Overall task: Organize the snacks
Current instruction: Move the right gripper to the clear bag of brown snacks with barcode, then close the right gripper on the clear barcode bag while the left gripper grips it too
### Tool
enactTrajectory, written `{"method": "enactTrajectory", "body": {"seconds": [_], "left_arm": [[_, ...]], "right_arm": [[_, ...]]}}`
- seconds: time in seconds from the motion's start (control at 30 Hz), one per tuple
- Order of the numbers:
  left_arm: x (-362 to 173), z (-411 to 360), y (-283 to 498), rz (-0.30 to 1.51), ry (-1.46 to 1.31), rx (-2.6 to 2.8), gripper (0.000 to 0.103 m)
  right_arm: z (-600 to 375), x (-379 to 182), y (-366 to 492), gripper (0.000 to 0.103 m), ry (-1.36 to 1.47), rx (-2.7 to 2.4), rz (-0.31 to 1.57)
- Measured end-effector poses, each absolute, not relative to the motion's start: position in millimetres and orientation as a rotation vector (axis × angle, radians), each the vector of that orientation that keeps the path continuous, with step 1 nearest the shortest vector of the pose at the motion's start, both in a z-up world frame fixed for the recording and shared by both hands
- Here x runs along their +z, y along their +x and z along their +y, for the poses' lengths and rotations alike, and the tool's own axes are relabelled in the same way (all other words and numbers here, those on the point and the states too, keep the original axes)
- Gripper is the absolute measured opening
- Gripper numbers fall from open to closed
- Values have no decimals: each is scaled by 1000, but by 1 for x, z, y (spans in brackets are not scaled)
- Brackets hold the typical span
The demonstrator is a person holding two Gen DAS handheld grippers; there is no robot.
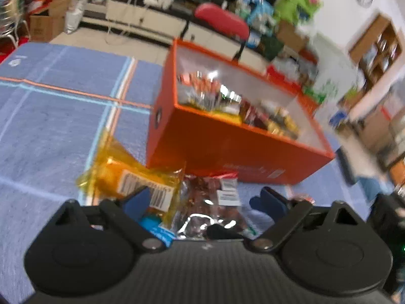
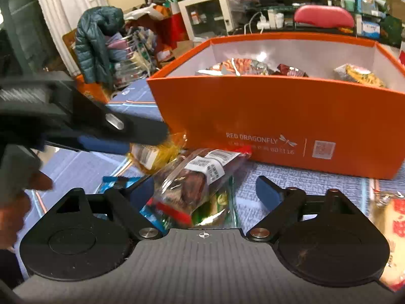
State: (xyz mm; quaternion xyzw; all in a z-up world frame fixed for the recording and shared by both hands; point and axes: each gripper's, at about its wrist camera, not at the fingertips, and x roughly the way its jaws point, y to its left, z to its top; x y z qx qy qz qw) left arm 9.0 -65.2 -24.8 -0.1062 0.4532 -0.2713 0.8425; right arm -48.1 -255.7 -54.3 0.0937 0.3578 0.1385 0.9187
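Clear crinkly snack packet (image 2: 200, 177) with brown contents lies between the right gripper (image 2: 205, 190) fingers, unpinched. Yellow packet (image 1: 131, 179) sits at the left gripper (image 1: 202, 200), jaws wide, empty

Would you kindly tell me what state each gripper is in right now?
Left gripper: open, holding nothing, over the yellow packet.
Right gripper: open, holding nothing, clear packet between its fingers.

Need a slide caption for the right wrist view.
Open right gripper above clear brown-snack packet, beside orange cardboard box of snacks.
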Motion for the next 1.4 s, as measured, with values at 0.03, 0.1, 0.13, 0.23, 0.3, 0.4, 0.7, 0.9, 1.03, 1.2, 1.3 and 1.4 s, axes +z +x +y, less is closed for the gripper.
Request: {"method": "enactTrajectory", "body": {"seconds": [0.03, 0.1, 0.13, 0.23, 0.3, 0.4, 0.7, 0.9, 1.03, 1.2, 1.3, 1.4], "left_arm": [[-29, -73, 13, 975, -204, -595, 87], [-33, -82, 14, 984, -179, -635, 78], [-33, -85, 14, 995, -185, -654, 74], [-35, -86, 7, 1023, -240, -701, 72], [-33, -93, -7, 1018, -202, -694, 72], [-31, -98, -35, 1030, -230, -729, 72], [-38, -143, -148, 1110, -277, -899, 68], [-28, -134, -160, 1042, -195, -803, 74], [-20, -118, -135, 1018, -166, -716, 76], [-32, -109, -122, 1065, -161, -680, 77], [-39, -88, -126, 1084, -277, -644, 78], [-46, -75, -126, 1128, -390, -618, 80]], "right_arm": [[-257, -57, -45, 75, 205, 293, 744], [-257, -61, -41, 66, 219, 327, 751], [-256, -61, -42, 59, 221, 349, 747], [-246, -55, -49, 57, 140, 372, 742], [-244, -50, -59, 56, 107, 380, 732], [-251, -43, -90, 56, 62, 382, 751], [-270, -48, -212, 52, 130, 329, 836], [-278, -50, -247, 61, 117, 252, 835], [-285, -53, -242, 61, 168, 210, 839], [-289, -49, -230, 65, 153, 182, 812], [-294, -41, -203, 78, 71, 213, 791], [-290, -41, -177, 78, -3, 311, 807]]}}
